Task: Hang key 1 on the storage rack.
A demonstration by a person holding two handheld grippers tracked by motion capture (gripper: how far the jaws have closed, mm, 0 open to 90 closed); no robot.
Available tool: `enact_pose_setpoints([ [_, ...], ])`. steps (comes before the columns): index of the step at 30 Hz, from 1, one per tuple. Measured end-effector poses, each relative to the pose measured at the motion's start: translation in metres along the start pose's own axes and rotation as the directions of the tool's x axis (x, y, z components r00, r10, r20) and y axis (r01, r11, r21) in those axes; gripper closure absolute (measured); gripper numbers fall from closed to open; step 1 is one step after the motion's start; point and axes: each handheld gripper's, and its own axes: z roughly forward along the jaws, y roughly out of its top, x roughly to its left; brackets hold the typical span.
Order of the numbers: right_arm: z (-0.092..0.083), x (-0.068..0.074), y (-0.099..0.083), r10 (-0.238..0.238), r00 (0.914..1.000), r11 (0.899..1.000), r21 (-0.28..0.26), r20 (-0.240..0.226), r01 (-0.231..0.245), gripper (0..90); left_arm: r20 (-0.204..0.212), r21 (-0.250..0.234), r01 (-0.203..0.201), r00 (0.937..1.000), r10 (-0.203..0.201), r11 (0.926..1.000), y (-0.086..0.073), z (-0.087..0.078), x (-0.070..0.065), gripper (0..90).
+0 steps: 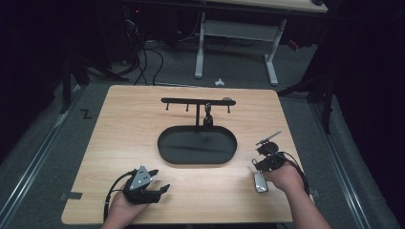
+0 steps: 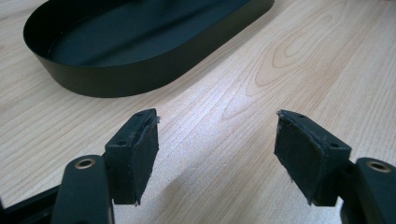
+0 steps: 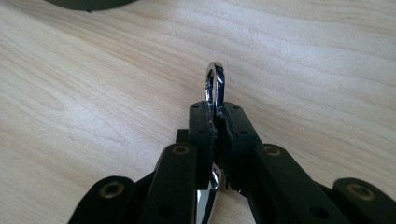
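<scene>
Dim, grainy high view; gripper views bright, sharp (near jaws soft).

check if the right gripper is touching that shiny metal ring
Touching. The right gripper view shows the right gripper with both pads pressed flat against the metal ring, which sticks out above the jaws.

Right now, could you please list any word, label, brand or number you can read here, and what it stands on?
None: no readable text on the tabletop, the black oval tray, the hook rack or the chrome ring clamped in the right gripper.
</scene>
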Motion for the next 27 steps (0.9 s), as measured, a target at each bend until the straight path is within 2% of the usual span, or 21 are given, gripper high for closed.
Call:
enact_pose_setpoints([
  [10, -0.025, 0.001, 0.004, 0.007, 1.0, 0.999, -0.043, 0.006, -0.007, 84.1, 0.004, 0.0, -0.002, 1.0, 0.002, 1.0, 0.0, 0.0, 0.0, 30.8],
  [27, -0.071, 0.005, 0.015, -0.012, 0.9991, 0.992, -0.124, 0.041, 0.017, 84.1, 0.008, -0.003, -0.002, 1.0, 0.002, 1.0, 0.0, 0.0, -0.001, 30.8],
])
